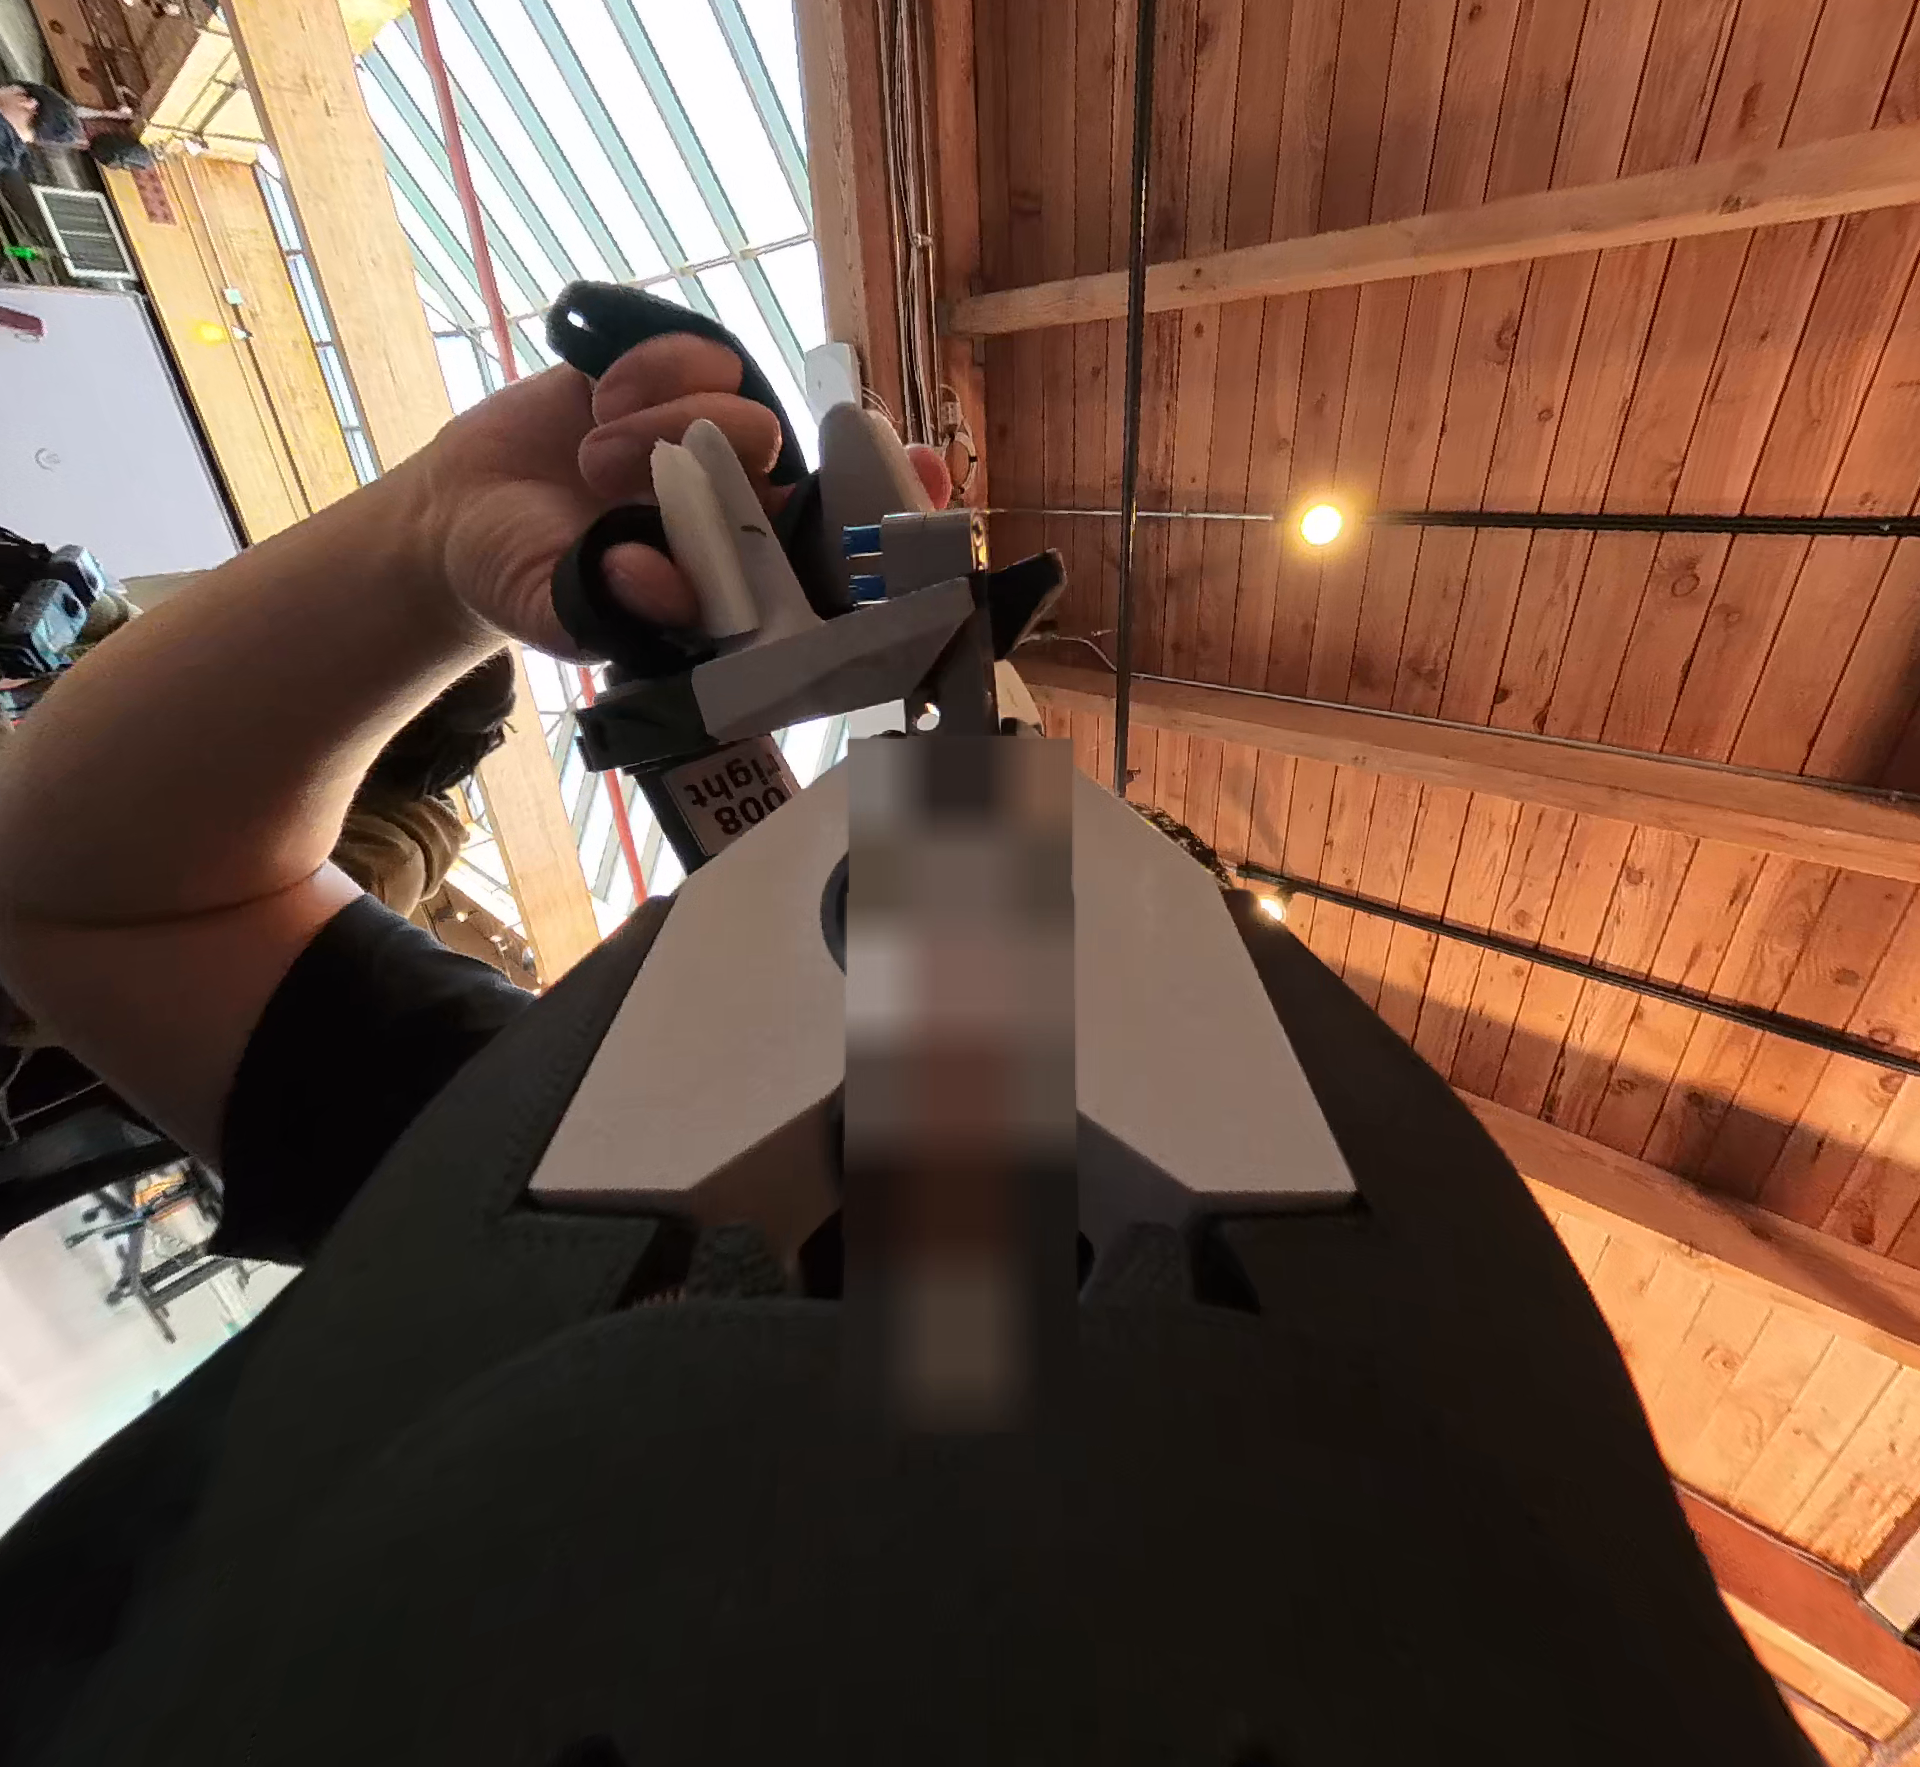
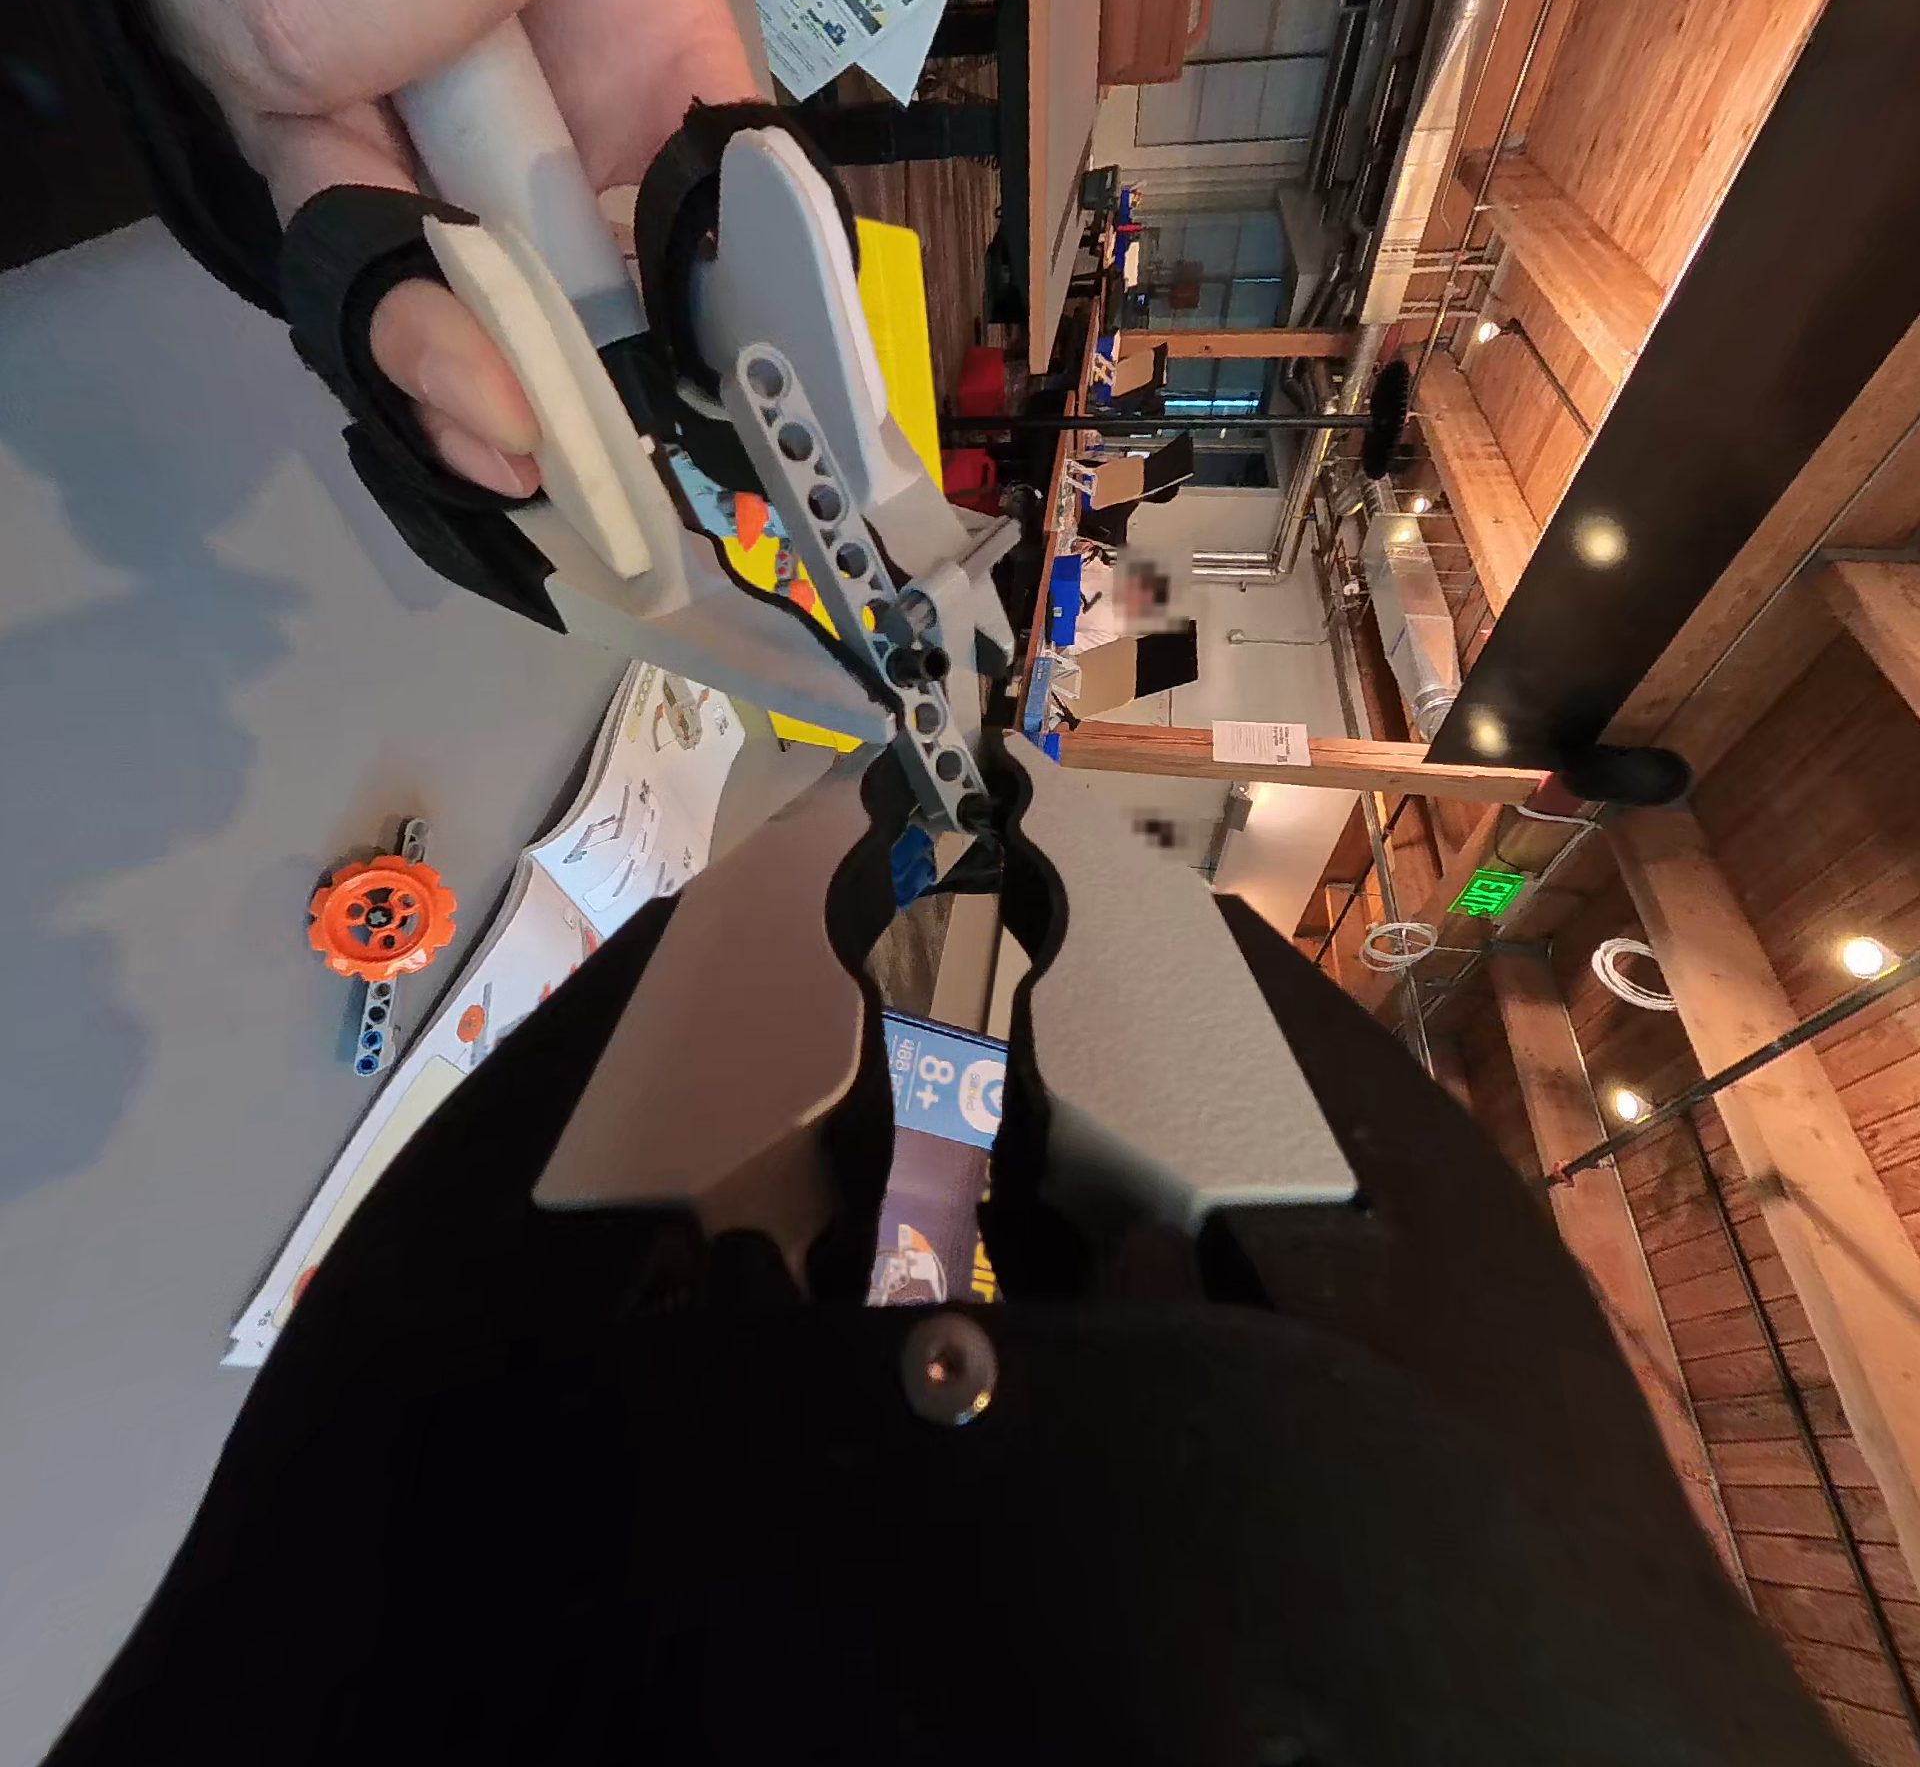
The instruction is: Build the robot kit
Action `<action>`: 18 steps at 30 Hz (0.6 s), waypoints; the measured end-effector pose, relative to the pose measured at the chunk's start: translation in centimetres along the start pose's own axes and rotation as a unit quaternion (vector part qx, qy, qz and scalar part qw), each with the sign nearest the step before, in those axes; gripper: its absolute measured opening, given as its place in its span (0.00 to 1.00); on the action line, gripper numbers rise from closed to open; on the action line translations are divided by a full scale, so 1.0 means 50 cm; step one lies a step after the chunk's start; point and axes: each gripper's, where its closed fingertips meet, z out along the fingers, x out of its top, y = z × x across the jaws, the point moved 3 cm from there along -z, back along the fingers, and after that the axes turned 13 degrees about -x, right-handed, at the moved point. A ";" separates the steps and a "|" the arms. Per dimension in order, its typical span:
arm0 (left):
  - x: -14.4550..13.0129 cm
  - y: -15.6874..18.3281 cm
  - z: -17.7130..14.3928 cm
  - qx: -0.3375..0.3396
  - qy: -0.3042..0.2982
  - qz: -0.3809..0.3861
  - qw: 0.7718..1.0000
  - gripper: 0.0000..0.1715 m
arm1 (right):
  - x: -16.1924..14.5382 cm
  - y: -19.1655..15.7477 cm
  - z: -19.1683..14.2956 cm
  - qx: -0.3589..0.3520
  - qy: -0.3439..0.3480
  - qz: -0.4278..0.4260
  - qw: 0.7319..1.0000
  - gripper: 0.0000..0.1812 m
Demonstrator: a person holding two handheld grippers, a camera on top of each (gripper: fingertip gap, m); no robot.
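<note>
Right gripper: the right gripper point(image 2: 940, 782) has its wavy black pads closed on the lower end of a grey beam point(image 2: 821, 502), a strip pierced with round holes.
Left gripper: just beyond, towards 11 o'clock, the left gripper point(image 2: 930, 683) appears clamped across the same beam near a black pin point(image 2: 916, 663). In its own view a mosaic patch hides the gap.
Hands: a hand point(image 2: 416, 3) in black straps holds the left gripper at 10 o'clock.
Beam: held in the air between both grippers, clear of the table point(image 2: 156, 574), slanting from 12 o'clock down to the right gripper's pads.
Table: an orange gear wheel point(image 2: 381, 917) lies at 9 o'clock, apart from the grippers. An open booklet point(image 2: 623, 834) lies just beside it, and a blue box point(image 2: 940, 1083) shows between the right gripper's fingers.
Beyond: a yellow bin point(image 2: 899, 294) lies behind the beam.
Overhead: wooden ceiling point(image 1: 1455, 159), one lit lamp point(image 1: 1320, 524) at 2 o'clock.
</note>
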 end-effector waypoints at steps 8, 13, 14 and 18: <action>0.034 -0.004 -0.037 0.014 0.028 0.027 0.999 0.08 | -0.033 -0.018 0.007 -0.017 -0.026 0.038 0.999 0.21; 0.046 -0.005 -0.059 0.021 0.026 0.050 0.998 0.08 | -0.058 0.000 -0.030 -0.047 -0.016 0.231 0.972 0.27; 0.048 -0.006 -0.064 0.028 0.023 0.062 0.997 0.08 | -0.062 0.006 -0.041 -0.052 0.001 0.297 0.953 0.26; 0.027 0.001 -0.058 0.037 -0.035 0.101 0.994 0.10 | -0.081 -0.027 -0.058 0.082 0.063 0.686 0.720 0.31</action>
